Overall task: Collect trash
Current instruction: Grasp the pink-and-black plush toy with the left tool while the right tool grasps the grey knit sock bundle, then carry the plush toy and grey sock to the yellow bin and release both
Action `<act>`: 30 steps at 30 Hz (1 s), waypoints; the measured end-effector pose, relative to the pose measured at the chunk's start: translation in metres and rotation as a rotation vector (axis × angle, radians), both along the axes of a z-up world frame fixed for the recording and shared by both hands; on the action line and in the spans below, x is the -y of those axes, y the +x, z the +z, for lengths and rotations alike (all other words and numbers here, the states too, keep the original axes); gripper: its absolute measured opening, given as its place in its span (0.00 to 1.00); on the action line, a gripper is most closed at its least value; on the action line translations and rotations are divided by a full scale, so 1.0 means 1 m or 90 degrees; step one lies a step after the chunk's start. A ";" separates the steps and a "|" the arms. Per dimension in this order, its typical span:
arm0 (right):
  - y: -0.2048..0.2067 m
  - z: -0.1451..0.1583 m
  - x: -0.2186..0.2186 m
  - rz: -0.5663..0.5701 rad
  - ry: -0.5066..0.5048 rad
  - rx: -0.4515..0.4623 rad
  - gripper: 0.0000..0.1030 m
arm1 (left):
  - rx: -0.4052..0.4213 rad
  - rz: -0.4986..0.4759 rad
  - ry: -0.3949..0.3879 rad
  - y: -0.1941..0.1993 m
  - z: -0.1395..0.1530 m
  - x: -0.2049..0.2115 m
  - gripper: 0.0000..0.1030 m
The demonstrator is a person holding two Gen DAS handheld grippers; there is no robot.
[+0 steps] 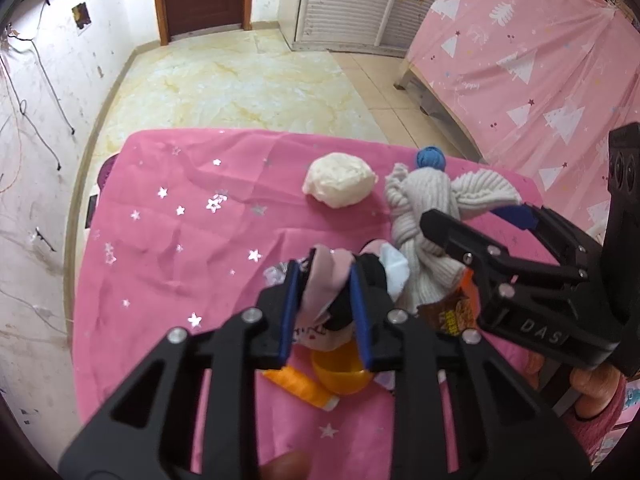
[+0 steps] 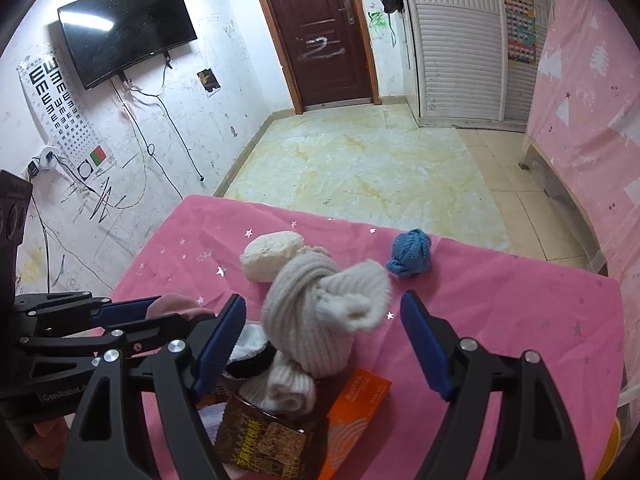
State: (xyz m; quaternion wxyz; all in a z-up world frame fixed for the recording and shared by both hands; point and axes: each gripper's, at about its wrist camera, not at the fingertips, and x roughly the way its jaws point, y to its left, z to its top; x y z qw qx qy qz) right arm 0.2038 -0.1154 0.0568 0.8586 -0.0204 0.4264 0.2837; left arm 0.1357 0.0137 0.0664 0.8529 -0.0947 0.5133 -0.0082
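A pink cloth [image 2: 500, 300] printed with small silver stars drapes the worktop, creased across its left half, its far edge dropping off to a pale marbled floor [image 2: 360, 160] that runs open to a dark brown door [image 2: 320, 32]. The left and far parts of the cloth lie bare, while the near centre is crowded. Largest in the heap is a knotted grey ribbed-knit bundle [image 2: 308, 320] (soft, chunky, sock-like), just beside a crumpled white paper ball [image 2: 268, 256] on its far left; a small blue knit ball [image 2: 412, 254] sits apart near the far edge to the right. Against the near side of the grey bundle lie a glossy brown snack wrapper [image 2: 272, 440] and a flat orange carton [image 2: 352, 408]. The right gripper [image 2: 320, 344] stands released, its blue pads spread wide on either side of the grey bundle without pressing it. The left gripper [image 1: 326, 312] is clenched on a wad of pink and black cloth-like scraps [image 1: 332, 280] at the near left of the heap, the blue pads squeezing it from both sides. Under that gripper a yellow rounded plastic piece [image 1: 340, 372] and an orange wrapper [image 1: 296, 386] rest on the cloth.
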 end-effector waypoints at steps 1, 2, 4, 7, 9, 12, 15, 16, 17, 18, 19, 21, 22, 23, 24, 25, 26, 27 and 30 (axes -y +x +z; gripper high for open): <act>0.001 -0.002 -0.003 -0.001 -0.007 -0.002 0.71 | 0.002 0.000 0.003 0.000 0.000 0.000 0.22; 0.002 -0.004 -0.005 -0.002 -0.013 -0.006 0.71 | 0.002 0.000 0.003 -0.001 0.000 0.001 0.21; 0.003 -0.009 -0.010 -0.002 -0.029 -0.009 0.71 | 0.003 0.002 0.004 -0.002 0.000 0.002 0.21; 0.003 -0.013 -0.016 0.002 -0.033 -0.014 0.42 | 0.004 0.004 0.003 -0.002 0.001 0.002 0.20; -0.001 -0.011 -0.017 0.003 -0.039 -0.001 0.36 | 0.004 0.007 0.004 -0.003 0.002 0.001 0.19; -0.010 -0.006 -0.019 0.010 -0.044 0.021 0.33 | 0.007 0.008 0.006 -0.004 0.003 0.001 0.18; -0.017 0.005 -0.017 0.007 -0.041 0.045 0.33 | 0.011 0.012 0.010 -0.005 0.006 0.001 0.17; -0.019 0.009 -0.015 0.006 -0.034 0.049 0.33 | 0.013 0.012 0.010 -0.006 0.008 0.002 0.17; -0.020 0.012 -0.013 0.005 -0.029 0.052 0.33 | 0.016 0.012 0.012 -0.006 0.011 0.002 0.17; -0.022 0.016 -0.009 0.000 -0.027 0.062 0.33 | 0.019 0.013 0.015 -0.007 0.014 0.004 0.17; -0.023 0.019 -0.006 -0.004 -0.025 0.067 0.33 | 0.024 0.013 0.018 -0.008 0.017 0.005 0.17; -0.024 0.024 0.002 -0.013 -0.021 0.073 0.33 | 0.030 0.013 0.022 -0.011 0.022 0.009 0.17; -0.024 0.026 0.006 -0.018 -0.018 0.076 0.33 | 0.035 0.013 0.023 -0.012 0.026 0.010 0.17; -0.025 0.028 0.012 -0.023 -0.014 0.078 0.33 | 0.039 0.012 0.024 -0.013 0.029 0.012 0.17; -0.024 0.030 0.016 -0.027 -0.013 0.080 0.33 | 0.042 0.010 0.025 -0.014 0.031 0.014 0.17; -0.025 0.032 0.021 -0.034 -0.010 0.084 0.33 | 0.045 0.009 0.026 -0.014 0.034 0.015 0.17; -0.026 0.035 0.028 -0.040 -0.006 0.087 0.33 | 0.049 0.006 0.027 -0.015 0.038 0.018 0.17; -0.027 0.037 0.033 -0.044 -0.003 0.089 0.33 | 0.054 0.002 0.030 -0.016 0.041 0.022 0.17; -0.030 0.043 0.052 -0.062 0.006 0.099 0.33 | 0.064 -0.009 0.033 -0.018 0.049 0.034 0.17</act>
